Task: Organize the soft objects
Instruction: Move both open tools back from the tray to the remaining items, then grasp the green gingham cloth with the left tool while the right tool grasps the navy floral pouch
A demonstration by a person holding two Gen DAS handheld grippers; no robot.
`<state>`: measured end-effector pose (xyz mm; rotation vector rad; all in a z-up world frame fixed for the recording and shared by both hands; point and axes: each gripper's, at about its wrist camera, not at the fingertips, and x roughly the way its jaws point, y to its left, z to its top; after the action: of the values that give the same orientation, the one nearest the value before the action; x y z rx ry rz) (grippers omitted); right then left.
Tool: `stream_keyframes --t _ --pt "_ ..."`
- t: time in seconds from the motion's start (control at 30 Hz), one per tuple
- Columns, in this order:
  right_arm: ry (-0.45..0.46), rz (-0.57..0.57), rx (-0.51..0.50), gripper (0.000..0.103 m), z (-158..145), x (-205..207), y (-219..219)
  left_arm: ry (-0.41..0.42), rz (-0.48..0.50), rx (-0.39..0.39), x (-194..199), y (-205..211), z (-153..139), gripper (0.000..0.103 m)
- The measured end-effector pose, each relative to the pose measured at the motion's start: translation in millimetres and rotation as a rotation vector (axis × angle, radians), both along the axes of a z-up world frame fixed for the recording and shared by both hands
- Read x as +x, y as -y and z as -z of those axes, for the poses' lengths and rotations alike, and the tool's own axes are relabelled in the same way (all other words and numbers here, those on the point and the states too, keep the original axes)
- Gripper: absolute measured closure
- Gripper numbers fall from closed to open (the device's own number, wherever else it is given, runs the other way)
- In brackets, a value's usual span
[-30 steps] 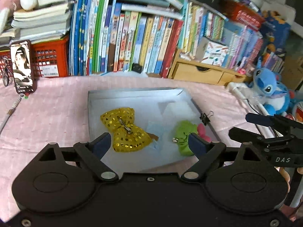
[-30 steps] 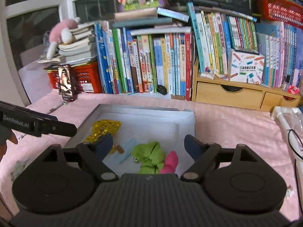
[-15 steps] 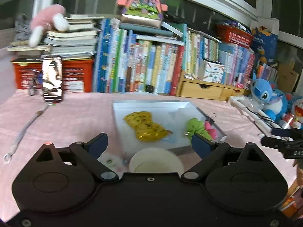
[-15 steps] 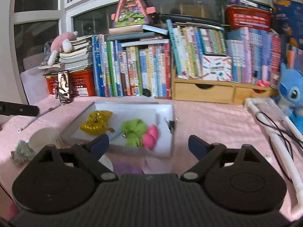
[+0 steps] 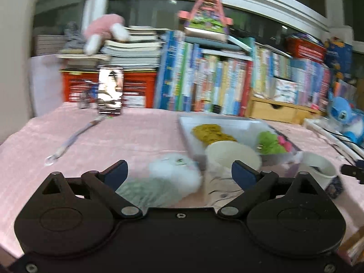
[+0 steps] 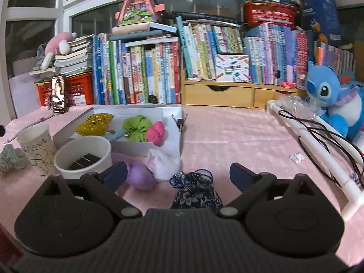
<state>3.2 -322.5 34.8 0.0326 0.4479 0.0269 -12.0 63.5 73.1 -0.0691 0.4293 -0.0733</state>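
A white tray (image 6: 145, 146) (image 5: 193, 143) on the pink cloth holds a yellow sequin bow (image 6: 95, 124) (image 5: 211, 133), a green soft piece (image 6: 136, 127) (image 5: 269, 142) and a pink one (image 6: 155, 133). In front of the tray lie a purple soft piece (image 6: 138, 176), a white one (image 6: 162, 165) and a dark blue patterned pouch (image 6: 196, 193). My right gripper (image 6: 178, 175) hangs over these, jaws still opening, nothing pressed between them. My left gripper (image 5: 179, 174) is also opening above a white fluffy piece (image 5: 175, 170) and a pale green one (image 5: 145, 192).
Two paper cups (image 6: 83, 157) (image 6: 37, 144) stand left of the tray's front. Books (image 6: 141, 72), a wooden drawer unit (image 6: 218, 95) and red crates (image 6: 75, 88) line the back. A blue plush toy (image 6: 334, 104), a white tube (image 6: 311, 141) and black cables (image 6: 323, 136) lie at right.
Both grippers have drawn back from above the tray and sunk lower, so the cups and loose soft pieces in front of it came into view. Both pairs of jaws spread slightly wider.
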Motion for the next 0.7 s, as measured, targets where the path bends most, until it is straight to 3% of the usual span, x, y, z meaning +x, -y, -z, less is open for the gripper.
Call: stream_keyframes --t 0.2,0.47,0.7 --pt "-0.002 0.049 0.008 0.0 17.6 -2.0 2.6 -0.026 -0.074 0.032 -5.6 -9.5 23.0 0.003" --pt "-0.029 0.101 0.006 0.0 32.6 1.2 3.9 -0.056 -0.128 0.01 7.8 -15.4 41.1 0.003" --pt "-0.042 0.114 0.004 0.001 36.3 4.8 1.8 -0.1 -0.128 -0.027 15.5 -18.4 53.0 0.011"
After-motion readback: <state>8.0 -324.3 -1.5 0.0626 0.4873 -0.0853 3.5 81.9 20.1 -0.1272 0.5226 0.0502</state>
